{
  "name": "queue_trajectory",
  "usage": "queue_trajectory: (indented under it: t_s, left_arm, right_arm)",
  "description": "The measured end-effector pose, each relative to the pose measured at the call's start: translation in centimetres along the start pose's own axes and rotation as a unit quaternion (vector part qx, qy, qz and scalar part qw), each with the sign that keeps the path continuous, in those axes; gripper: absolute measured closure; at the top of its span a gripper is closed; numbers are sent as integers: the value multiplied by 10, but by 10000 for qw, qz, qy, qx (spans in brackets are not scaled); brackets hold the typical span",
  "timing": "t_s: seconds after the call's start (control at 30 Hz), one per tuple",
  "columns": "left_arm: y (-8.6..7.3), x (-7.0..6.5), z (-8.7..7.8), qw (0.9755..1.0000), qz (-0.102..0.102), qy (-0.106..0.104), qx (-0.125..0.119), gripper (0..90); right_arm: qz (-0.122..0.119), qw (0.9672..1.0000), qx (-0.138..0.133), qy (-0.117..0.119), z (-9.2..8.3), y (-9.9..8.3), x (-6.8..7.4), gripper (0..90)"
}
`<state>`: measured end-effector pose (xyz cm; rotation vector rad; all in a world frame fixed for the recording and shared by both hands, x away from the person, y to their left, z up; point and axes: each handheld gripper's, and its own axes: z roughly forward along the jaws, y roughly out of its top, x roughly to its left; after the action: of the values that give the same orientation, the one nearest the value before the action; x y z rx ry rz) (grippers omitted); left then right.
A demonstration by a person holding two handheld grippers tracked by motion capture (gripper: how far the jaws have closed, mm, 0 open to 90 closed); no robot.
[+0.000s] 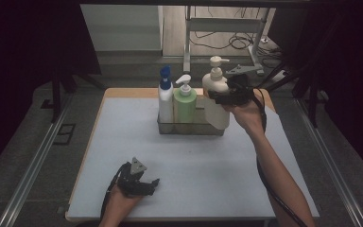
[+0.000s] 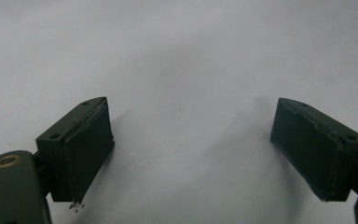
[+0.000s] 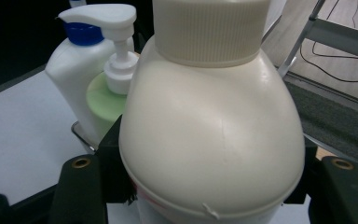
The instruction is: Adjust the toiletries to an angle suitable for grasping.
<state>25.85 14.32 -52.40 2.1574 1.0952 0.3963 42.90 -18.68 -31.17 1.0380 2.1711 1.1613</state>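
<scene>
A cream pump bottle (image 1: 216, 94) hangs at the right end of the metal basket (image 1: 191, 127), gripped at its shoulder by my right gripper (image 1: 227, 92). In the right gripper view the cream bottle (image 3: 209, 140) sits between both black jaws, which press on its sides. A green pump bottle (image 1: 185, 104) and a white bottle with a blue cap (image 1: 165, 97) stand in the basket. The same two bottles appear behind the cream one, the green one (image 3: 105, 100) and the white one (image 3: 74, 65). My left gripper (image 1: 146, 185) rests low on the white table top, open, with nothing between its jaws (image 2: 191, 154).
The white table top (image 1: 189, 165) lies between the basket and the near edge. A metal frame with cables (image 1: 227, 28) stands on the floor beyond the table. Rails run along both sides of the table.
</scene>
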Motion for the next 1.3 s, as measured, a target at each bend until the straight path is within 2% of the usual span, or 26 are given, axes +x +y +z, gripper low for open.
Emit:
queue_trajectory:
  t_s: [0.73,1.0,1.13,1.3]
  left_arm:
    - [0,0,0,10000,-16,-4,-11,123]
    - [0,0,0,10000,-13,-6,-7,123]
    - [0,0,0,10000,-8,-8,11,123]
    - [0,0,0,10000,-11,-7,12,123]
  right_arm:
    - [127,9995,-160,-248,38,11,-10,368]
    - [104,9994,-176,-264,54,6,-11,368]
    - [6,9994,-156,-299,61,0,-10,368]
    - [38,9995,-119,-292,67,-7,-10,368]
